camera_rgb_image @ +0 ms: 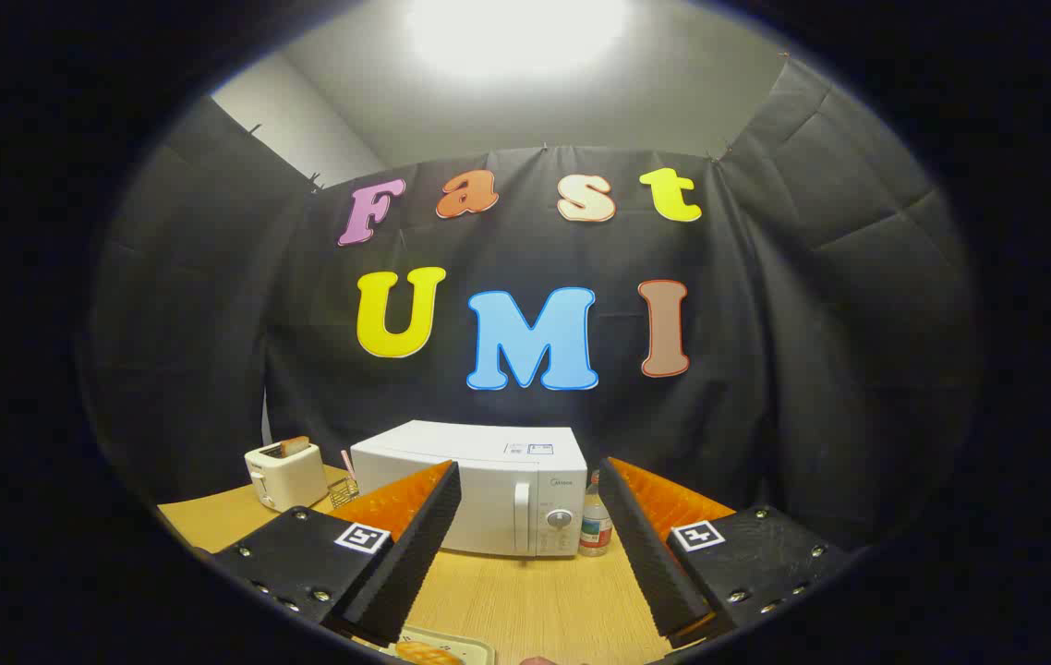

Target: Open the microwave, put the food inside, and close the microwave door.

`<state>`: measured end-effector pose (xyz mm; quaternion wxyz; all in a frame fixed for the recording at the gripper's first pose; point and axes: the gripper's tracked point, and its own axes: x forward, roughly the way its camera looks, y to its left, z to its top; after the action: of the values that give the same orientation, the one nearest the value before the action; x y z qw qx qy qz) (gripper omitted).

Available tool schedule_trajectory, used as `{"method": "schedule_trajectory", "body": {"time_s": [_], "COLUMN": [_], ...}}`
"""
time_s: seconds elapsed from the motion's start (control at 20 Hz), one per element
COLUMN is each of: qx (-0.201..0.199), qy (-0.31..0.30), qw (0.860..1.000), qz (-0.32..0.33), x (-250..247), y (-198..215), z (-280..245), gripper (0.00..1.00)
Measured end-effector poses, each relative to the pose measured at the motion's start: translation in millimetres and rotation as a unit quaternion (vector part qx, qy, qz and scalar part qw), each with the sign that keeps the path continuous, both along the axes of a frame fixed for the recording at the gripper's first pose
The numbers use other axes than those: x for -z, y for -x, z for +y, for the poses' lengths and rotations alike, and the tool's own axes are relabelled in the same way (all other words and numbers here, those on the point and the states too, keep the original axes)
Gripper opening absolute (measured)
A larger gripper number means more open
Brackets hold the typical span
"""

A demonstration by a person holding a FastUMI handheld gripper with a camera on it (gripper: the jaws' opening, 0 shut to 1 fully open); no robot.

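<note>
A white microwave [489,494] stands on the wooden table [535,600] beyond my fingers, its door shut, with a vertical handle [522,517] and a knob panel on its right side. My gripper [530,489] is open, held above the table with nothing between its fingers; the microwave shows in the gap between them. Close under the left finger lies a pale tray [461,642] with an orange-brown piece of food [428,654] on it, partly hidden.
A cream toaster [285,473] with a slice of bread in it stands left of the microwave, with a small wire rack [344,489] beside it. A small plastic bottle [596,528] stands at the microwave's right. Black cloth walls close the booth behind.
</note>
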<state>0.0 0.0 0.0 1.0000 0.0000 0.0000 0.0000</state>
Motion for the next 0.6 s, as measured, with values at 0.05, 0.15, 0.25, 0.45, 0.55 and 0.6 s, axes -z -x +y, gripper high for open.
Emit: {"method": "schedule_trajectory", "body": {"time_s": [0.05, 0.15, 0.25, 0.45, 0.55, 0.6], "qx": [0.0, 0.001, 0.002, 0.003, 0.003, 0.003], "qy": [0.0, 0.0, 0.0, 0.0, 0.0, -0.001], "qw": [1.0, 1.0, 1.0, 1.0, 1.0, 1.0], "qz": [0.0, -0.002, -0.003, -0.003, -0.003, -0.002], "x": [0.4, -0.6, -2.5, -1.3, -1.1, -0.5], "y": [0.1, -0.1, -0.9, -1.3, -1.4, -1.5], "z": [-0.3, -0.7, -1.3, -1.5, -1.5, -1.0], "gripper": [0.95, 0.95, 0.95, 0.95, 0.95, 0.95]}}
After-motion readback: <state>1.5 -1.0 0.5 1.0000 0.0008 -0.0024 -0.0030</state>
